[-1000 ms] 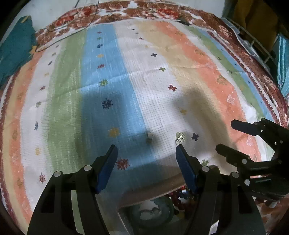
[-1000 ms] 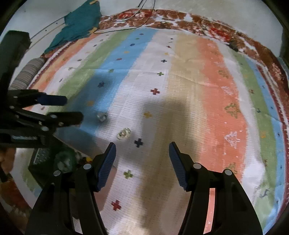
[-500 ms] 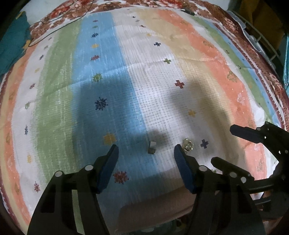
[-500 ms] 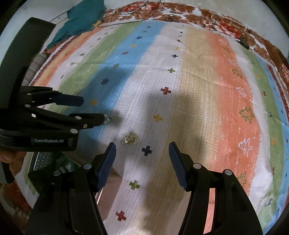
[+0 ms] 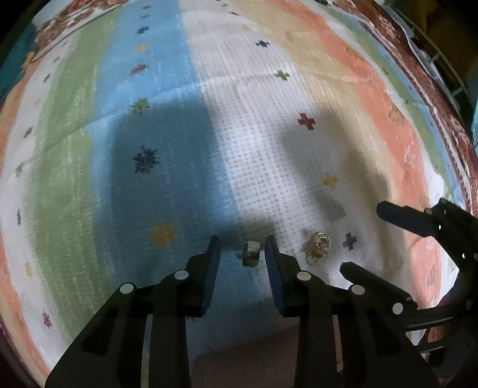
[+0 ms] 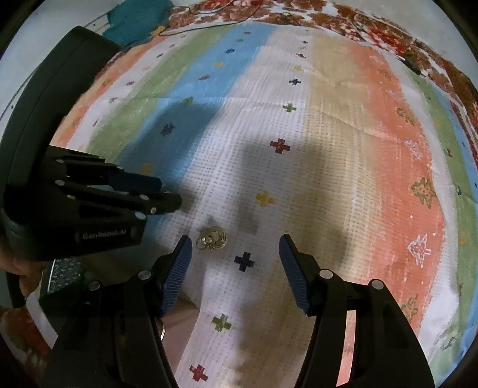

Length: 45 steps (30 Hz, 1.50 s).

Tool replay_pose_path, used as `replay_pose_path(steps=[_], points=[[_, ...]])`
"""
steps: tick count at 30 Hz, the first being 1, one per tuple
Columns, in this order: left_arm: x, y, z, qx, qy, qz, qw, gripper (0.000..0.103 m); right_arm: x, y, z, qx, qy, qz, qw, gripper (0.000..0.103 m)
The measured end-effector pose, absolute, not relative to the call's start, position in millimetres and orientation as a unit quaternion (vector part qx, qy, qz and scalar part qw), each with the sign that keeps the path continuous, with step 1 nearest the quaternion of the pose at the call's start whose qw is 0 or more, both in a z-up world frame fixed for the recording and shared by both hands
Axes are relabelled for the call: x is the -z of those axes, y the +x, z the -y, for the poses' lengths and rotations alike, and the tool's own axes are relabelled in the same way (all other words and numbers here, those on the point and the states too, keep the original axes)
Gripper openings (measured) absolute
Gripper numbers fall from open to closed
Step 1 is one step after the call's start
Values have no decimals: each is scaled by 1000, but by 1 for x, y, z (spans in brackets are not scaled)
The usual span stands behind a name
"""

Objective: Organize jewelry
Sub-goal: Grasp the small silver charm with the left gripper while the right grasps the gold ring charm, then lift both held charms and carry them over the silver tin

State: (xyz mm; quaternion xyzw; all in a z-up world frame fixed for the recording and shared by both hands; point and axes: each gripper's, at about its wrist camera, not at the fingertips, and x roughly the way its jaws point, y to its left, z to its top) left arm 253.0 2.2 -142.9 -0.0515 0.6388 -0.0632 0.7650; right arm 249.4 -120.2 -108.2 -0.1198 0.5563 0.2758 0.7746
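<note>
A small silvery jewel [image 5: 251,253] lies on the striped rug [image 5: 209,134], between the blue pads of my left gripper [image 5: 242,253]. Its jaws are closing, and a gap still shows on both sides of the jewel. A gold, ring-like piece [image 5: 319,243] lies just to its right. In the right wrist view this gold piece [image 6: 212,238] sits just inside the left finger of my open right gripper [image 6: 235,240], untouched. The left gripper [image 6: 168,192] hides the silvery jewel in that view. My right gripper [image 5: 361,238] shows at the right of the left wrist view.
A dark box with a patterned lining [image 6: 56,274] stands at the near left, beside a hand [image 6: 12,262]. A brown surface [image 5: 254,358] lies under the left gripper. A teal cloth [image 6: 134,21] and a cable [image 6: 209,24] lie at the rug's far edge.
My left gripper has come down over the silvery jewel and its jaws have narrowed around it. My right gripper has moved closer to the gold piece, its jaws unchanged.
</note>
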Motion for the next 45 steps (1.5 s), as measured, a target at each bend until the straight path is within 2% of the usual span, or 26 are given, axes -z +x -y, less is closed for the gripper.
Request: replay_pose_path(steps=[9, 18, 21, 25, 29, 31, 34, 45], points=[[145, 257, -7, 54, -48, -635, 769, 9, 119, 253, 110, -277, -125, -565, 767, 61], [147, 263, -16, 48, -66, -634, 769, 9, 129, 260, 100, -270, -120, -577, 761, 60], [147, 264, -22, 48, -72, -634, 769, 9, 131, 262, 99, -257, -127, -581, 762, 51], [145, 264, -21, 46, -74, -634, 769, 9, 132, 265, 97, -242, -131, -588, 760, 44], [145, 265, -19, 46, -73, -633, 769, 9, 133, 264, 91, -235, -140, -595, 756, 43], [145, 263, -21, 46, -72, -633, 769, 9, 135, 264, 90, -231, -144, -596, 756, 38], [147, 264, -18, 46, -73, -633, 769, 9, 136, 268, 93, -221, -137, -597, 759, 19], [146, 264, -10, 40, -53, -631, 773, 9, 132, 268, 98, -224, -123, -589, 767, 17]])
